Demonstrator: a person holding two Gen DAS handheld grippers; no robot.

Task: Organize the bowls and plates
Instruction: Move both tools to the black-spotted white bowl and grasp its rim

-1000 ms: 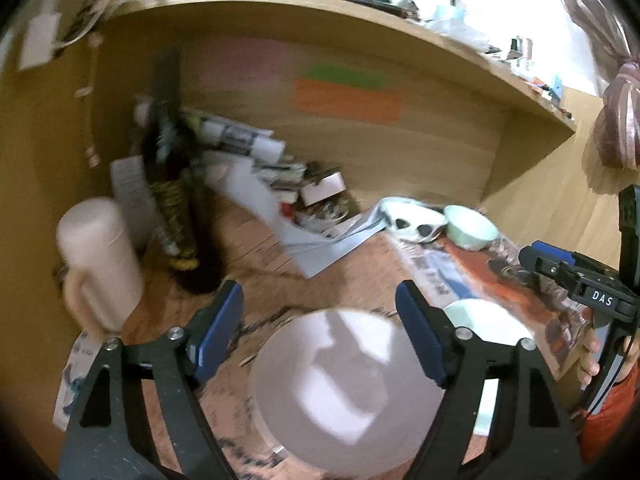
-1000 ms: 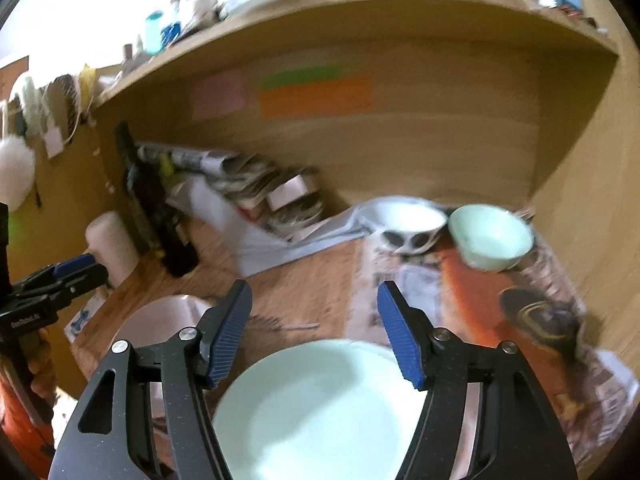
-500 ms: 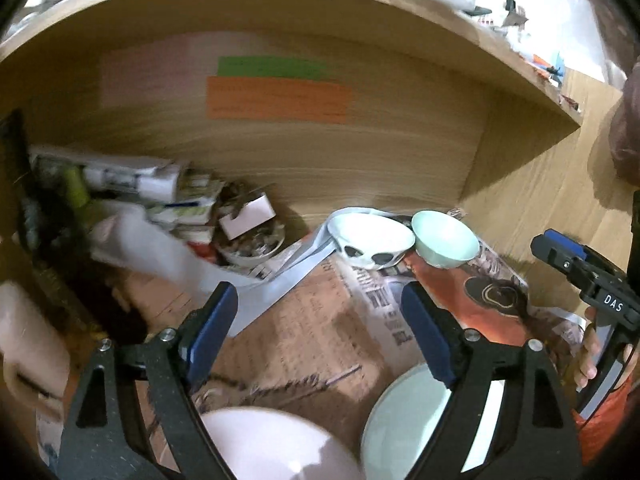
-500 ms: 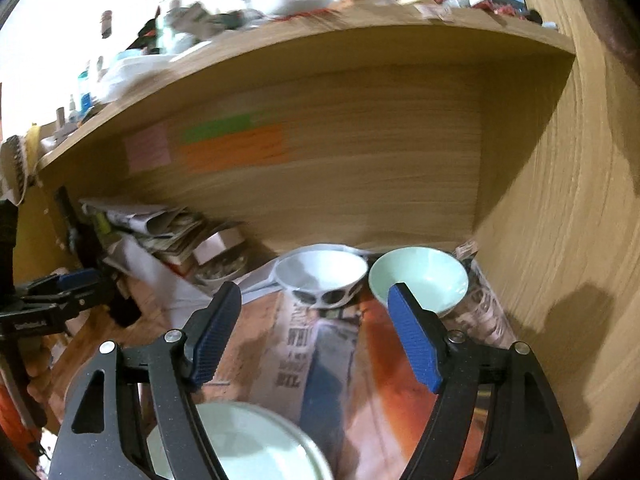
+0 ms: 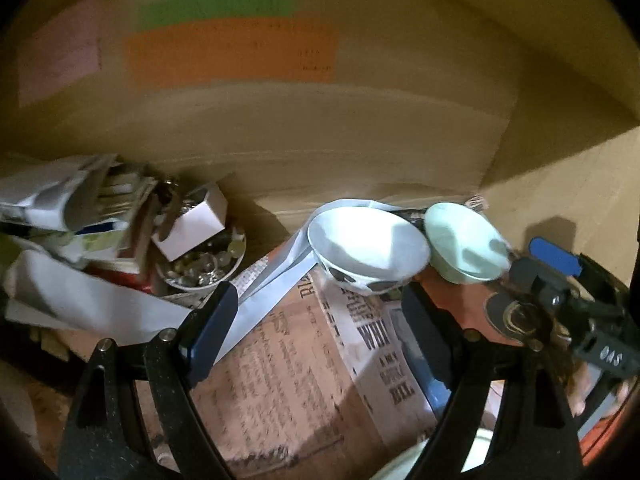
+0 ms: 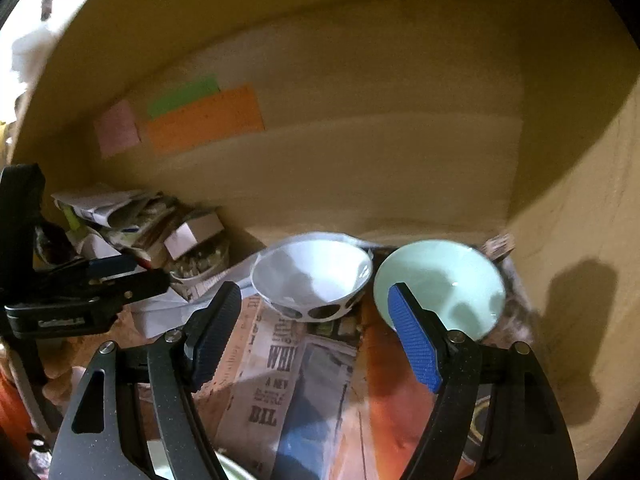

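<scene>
Both our grippers have pushed deeper into the wooden alcove, left gripper [image 5: 320,332] and right gripper [image 6: 314,332] gaping wide and empty, closing on the white spotted bowl [image 6: 312,280] touching the mint-green bowl [image 6: 440,284] on newspaper [image 6: 280,380], plates slipping below view.

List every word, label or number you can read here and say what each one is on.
"WHI", "A NEW" and "BIL": newspaper lying under the bowls, cut off by folds.
"DAS": right tongs, seen upside down from the left wrist.
Label on the left tongs body: too blurred to read.
Faint writing on the orange paper stuck to the back wall: too blurred to read.
Newspaper body text: too small to read.
</scene>
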